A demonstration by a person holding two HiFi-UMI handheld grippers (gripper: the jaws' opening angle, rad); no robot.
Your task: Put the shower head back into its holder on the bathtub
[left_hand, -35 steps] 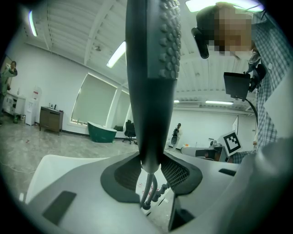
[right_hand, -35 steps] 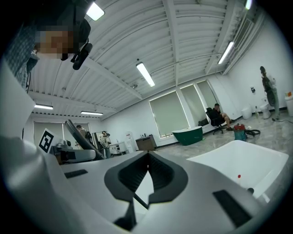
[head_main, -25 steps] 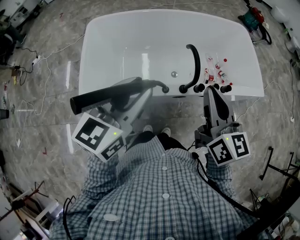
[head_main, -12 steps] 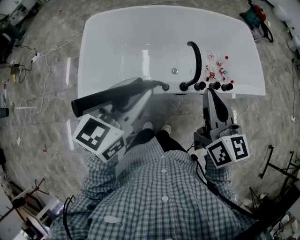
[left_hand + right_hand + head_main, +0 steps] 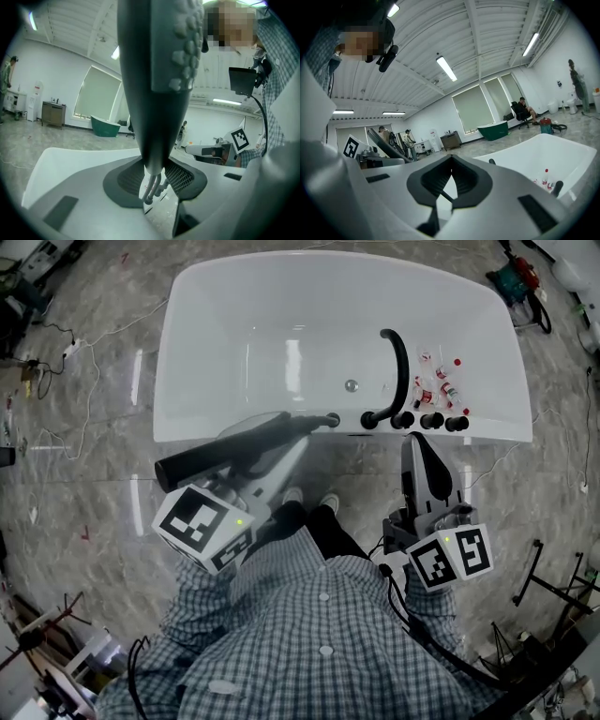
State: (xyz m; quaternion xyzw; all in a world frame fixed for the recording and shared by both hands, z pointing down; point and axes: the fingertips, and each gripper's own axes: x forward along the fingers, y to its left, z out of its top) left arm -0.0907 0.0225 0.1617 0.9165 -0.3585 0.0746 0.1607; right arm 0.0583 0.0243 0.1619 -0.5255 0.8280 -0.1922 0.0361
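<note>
In the head view the white bathtub [image 5: 234, 306] fills the top. My left gripper [image 5: 295, 426] is shut on the dark shower head [image 5: 211, 451], which lies slanted just in front of the tub's near rim. Its narrow end [image 5: 330, 418] reaches the rim, left of a row of black fittings [image 5: 412, 419]. In the left gripper view the shower head [image 5: 154, 70] rises between the jaws with its nozzles facing right, and the left gripper [image 5: 154, 171] clamps its neck above the hose [image 5: 152, 187]. My right gripper [image 5: 413, 441] [image 5: 449, 180] is shut and holds nothing, just short of the fittings.
A curved black spout [image 5: 400, 362] arches over the tub's right part. Several small bottles [image 5: 437, 382] lie on the tub ledge beside it. Cables [image 5: 56, 352] trail on the marble floor at the left, and a tool [image 5: 517, 273] lies at the top right. People stand far off in the hall [image 5: 408, 138].
Both grippers sit slightly lower in the head view and the tub has shifted a little. The shower head stays clamped in the left gripper; the right gripper stays shut.
</note>
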